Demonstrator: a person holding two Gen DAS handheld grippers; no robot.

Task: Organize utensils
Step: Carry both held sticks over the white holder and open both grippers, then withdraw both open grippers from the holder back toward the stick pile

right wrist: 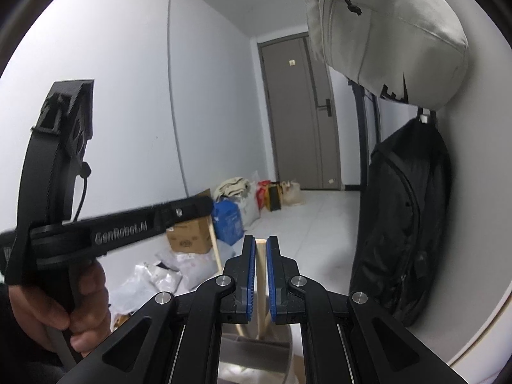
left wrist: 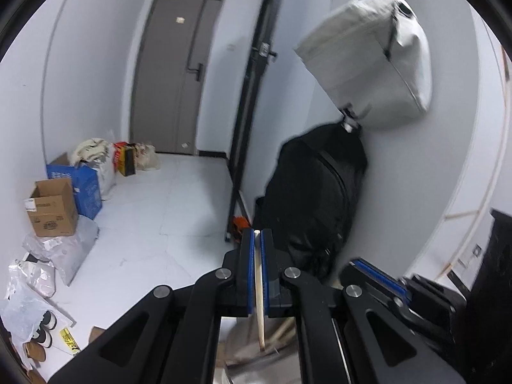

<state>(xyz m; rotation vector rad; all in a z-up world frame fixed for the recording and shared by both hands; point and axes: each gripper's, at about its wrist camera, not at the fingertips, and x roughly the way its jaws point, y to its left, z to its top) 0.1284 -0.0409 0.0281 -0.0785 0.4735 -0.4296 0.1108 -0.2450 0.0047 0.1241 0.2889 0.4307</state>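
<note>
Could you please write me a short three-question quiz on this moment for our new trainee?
1. True or false: the left gripper is shut on a pale wooden stick.
2. What does the right gripper hold? A) a metal fork B) a wooden utensil handle C) nothing
3. Fill in: on the wall, the grey bag hangs ___ the black backpack.

Key: 1 true. 2 B; its lower end goes down into a pale holder below the fingers. 3 above.
</note>
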